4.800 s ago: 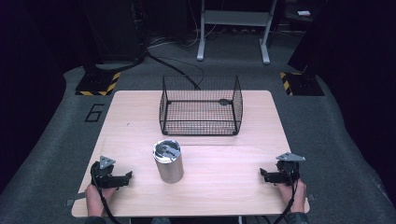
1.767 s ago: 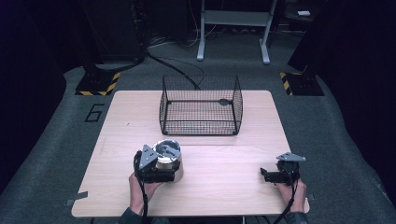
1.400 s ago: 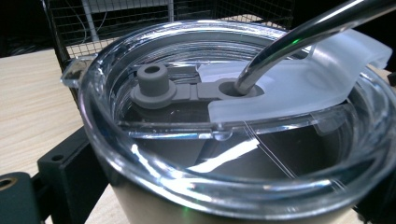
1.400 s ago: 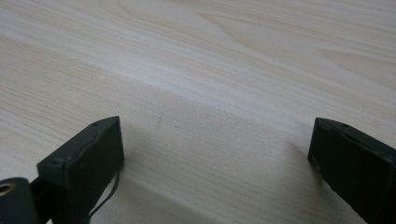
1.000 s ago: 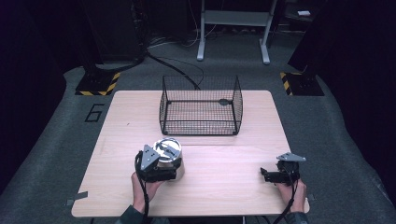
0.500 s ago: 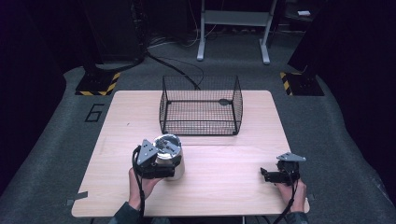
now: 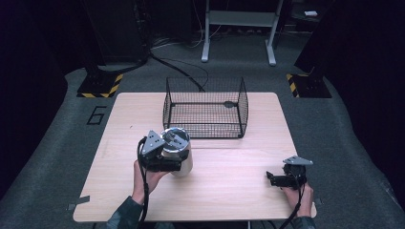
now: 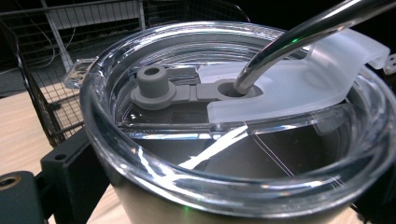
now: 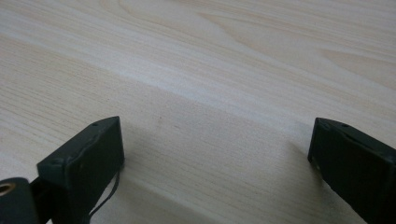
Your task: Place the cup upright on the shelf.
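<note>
the high view is looking forward and down over the whole worktop (image 7: 224, 191). the left gripper view is sitting close against the tumbler (image 8: 243, 140), sharing it with the high view; the right gripper view is facing bare wood nearby.

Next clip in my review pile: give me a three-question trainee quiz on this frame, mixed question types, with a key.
1. True or false: the right gripper grips the tumbler.
2. Multiple choice: where is the wire basket?
A. On the table's far half, beyond the tumbler
B. Stacked on top of the tumbler
C. On the floor left of the table
3. Fill in: a metal ___ passes through the tumbler's clear lid.

Key
1. False. The right gripper rests open on bare wood near the table's front right corner; the left gripper is at the tumbler, with its jaws either side of it.
2. A
3. straw
</note>
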Available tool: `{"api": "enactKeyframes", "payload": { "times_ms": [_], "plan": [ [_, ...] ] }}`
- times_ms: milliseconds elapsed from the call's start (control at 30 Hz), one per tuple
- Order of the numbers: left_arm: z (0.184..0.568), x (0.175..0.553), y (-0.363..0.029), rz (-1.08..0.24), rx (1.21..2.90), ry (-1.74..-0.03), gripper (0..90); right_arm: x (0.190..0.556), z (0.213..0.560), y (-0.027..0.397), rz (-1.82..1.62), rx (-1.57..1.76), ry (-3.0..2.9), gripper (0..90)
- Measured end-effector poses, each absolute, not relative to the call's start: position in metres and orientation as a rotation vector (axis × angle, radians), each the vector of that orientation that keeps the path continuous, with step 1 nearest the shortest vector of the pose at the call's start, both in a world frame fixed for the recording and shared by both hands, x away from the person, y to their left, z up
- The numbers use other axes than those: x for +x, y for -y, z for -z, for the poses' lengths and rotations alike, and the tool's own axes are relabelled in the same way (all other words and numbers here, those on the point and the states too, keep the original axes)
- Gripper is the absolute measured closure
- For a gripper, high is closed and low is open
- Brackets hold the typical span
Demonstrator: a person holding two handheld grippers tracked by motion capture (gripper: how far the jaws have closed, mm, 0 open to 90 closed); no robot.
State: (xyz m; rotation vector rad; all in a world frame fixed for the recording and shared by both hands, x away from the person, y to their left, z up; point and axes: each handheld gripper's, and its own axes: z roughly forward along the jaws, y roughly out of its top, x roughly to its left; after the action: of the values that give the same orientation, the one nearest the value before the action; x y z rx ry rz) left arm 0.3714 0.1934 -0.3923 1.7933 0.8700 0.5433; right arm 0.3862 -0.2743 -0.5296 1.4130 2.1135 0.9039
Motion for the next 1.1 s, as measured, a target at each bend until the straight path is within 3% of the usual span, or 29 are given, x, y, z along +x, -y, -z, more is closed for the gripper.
{"api": "enactKeyframes", "payload": {
  "times_ms": [1100],
  "plan": [
    [0.334,0.412,-0.179,-0.532,1.790,-0.822,4.1,0.386,0.530,0.274,-0.904,1.415,-2.114,3.0]
  ]
}}
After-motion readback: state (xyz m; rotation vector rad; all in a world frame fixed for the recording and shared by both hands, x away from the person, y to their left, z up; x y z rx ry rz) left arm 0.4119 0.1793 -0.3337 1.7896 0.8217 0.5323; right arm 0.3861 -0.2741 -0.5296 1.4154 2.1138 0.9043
